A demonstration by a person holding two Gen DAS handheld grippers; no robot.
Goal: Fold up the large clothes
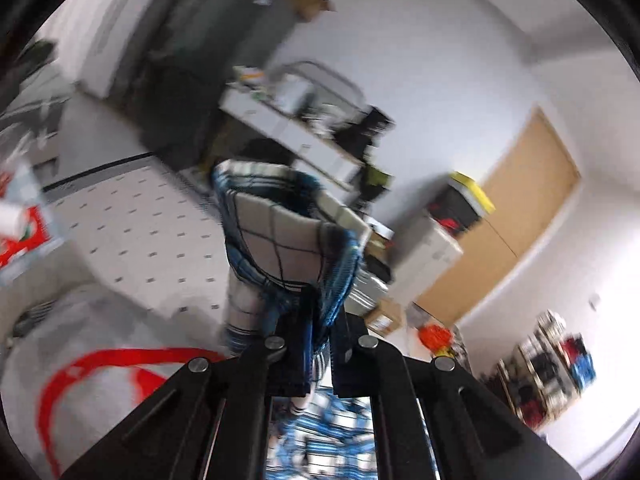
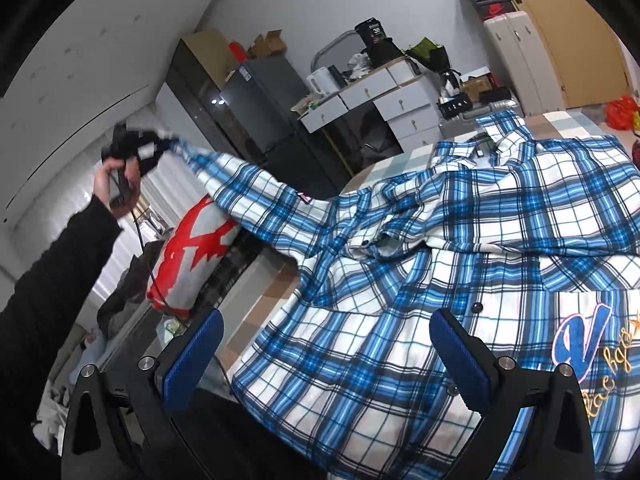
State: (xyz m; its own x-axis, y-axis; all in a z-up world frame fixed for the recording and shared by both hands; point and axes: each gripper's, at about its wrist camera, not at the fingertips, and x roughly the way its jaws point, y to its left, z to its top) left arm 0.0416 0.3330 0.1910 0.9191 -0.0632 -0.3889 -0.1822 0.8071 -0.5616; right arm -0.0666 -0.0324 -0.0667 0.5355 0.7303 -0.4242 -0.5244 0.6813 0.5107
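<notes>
Left gripper (image 1: 310,344) is pinching the plaid shirt (image 2: 460,240) sleeve cuff, lifted off the bed's (image 2: 568,118) left edge; right gripper (image 2: 326,354) is hovering wide open, empty. Sleeve should be carried taut across the chest.

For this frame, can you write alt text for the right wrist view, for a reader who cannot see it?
A blue and white plaid shirt lies spread on a checked surface, one sleeve pulled up and out to the left by the left gripper in a black-sleeved hand. The right gripper hovers open over the shirt's lower part, its blue pads holding nothing. A cluttered room lies behind.
</notes>
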